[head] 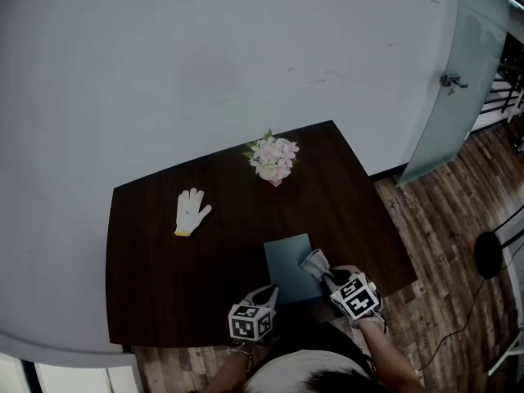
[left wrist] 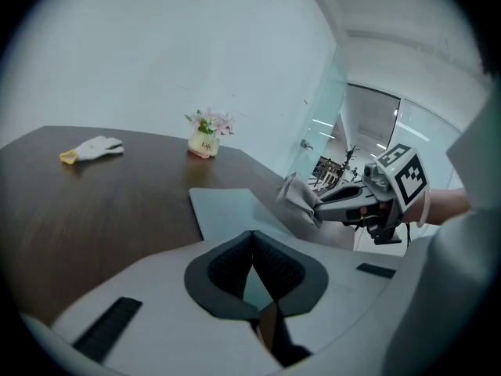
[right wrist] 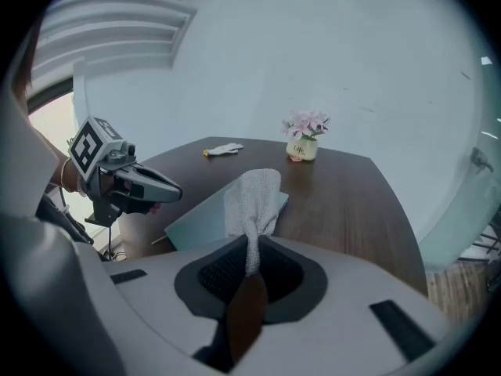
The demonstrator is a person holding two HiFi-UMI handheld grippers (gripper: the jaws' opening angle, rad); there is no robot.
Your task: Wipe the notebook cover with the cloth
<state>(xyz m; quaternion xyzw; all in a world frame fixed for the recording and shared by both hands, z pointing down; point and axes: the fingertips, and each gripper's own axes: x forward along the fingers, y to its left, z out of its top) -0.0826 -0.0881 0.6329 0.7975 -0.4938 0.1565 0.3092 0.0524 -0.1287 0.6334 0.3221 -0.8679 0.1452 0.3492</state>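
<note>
Cloth [right wrist: 252,200] hung pinched between the closed fingers of the right gripper [head: 326,275], its free end bunched over the near right corner of the notebook [head: 288,267]; whether it touched the cover could not be told. The notebook, grey-blue, lay flat on the dark table [head: 164,268], close to the edge nearest the person. At the notebook's near left corner the left gripper [head: 267,295] had its fingers pressed together on nothing, tips pointing across the cover. A white glove [head: 191,211] lay well off to the notebook's far left, and a pot of pink flowers [head: 274,160] stood beyond its far edge, both clear of the work. Wiping looked about to begin or barely begun. The next move would likely call for the cloth to be lowered flat onto the cover and drawn across it, perhaps with the left gripper steadying the notebook against sliding.
</note>
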